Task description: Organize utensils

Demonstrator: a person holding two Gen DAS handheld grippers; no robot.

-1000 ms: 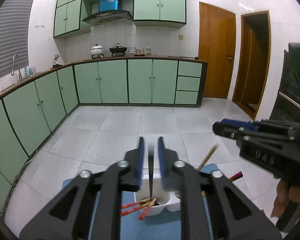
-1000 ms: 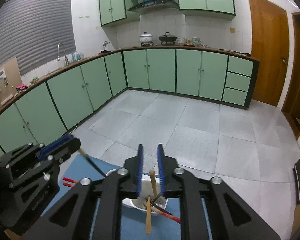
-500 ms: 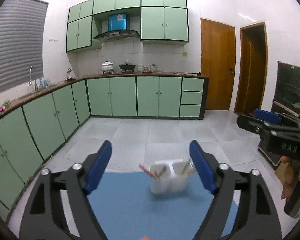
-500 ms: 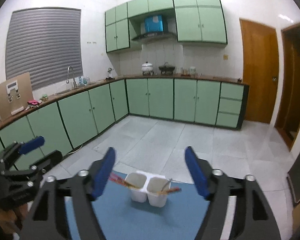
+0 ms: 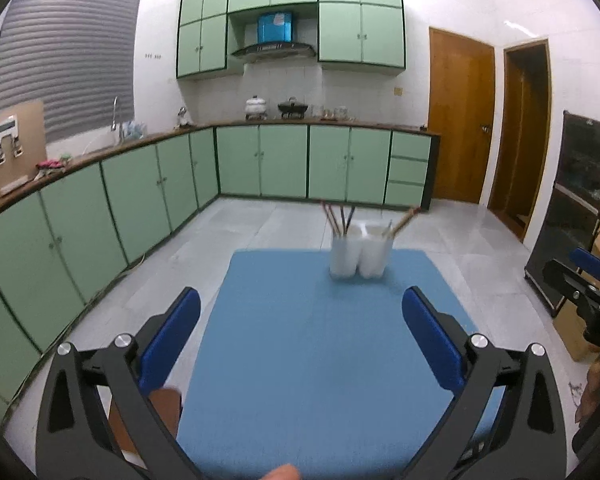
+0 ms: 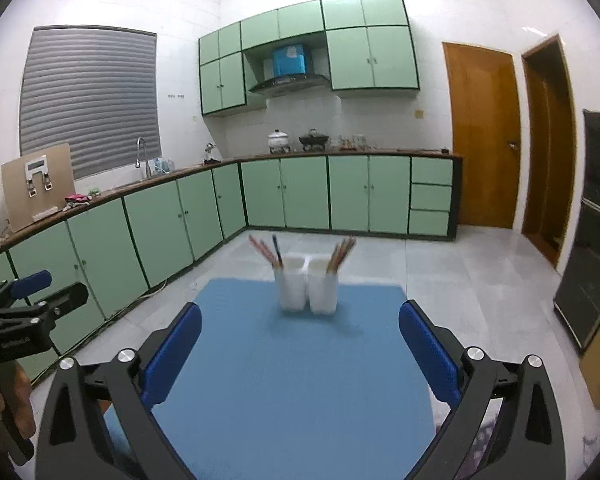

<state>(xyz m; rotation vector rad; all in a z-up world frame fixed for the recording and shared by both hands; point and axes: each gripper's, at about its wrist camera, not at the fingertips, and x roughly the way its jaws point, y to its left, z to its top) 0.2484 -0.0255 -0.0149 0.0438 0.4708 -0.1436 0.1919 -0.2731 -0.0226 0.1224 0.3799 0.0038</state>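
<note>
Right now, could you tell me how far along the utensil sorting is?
It looks nearly finished. Done: the utensils stand in the white holder on the blue mat, some in each compartment. In hand: nothing; the left gripper and right gripper are open and empty. Left: no loose utensils are visible on the mat.

Two white cups (image 6: pixel 308 290), one blue mat (image 6: pixel 292 380), two wide-open tools (image 5: pixel 300 340) (image 6: pixel 300 340).
</note>
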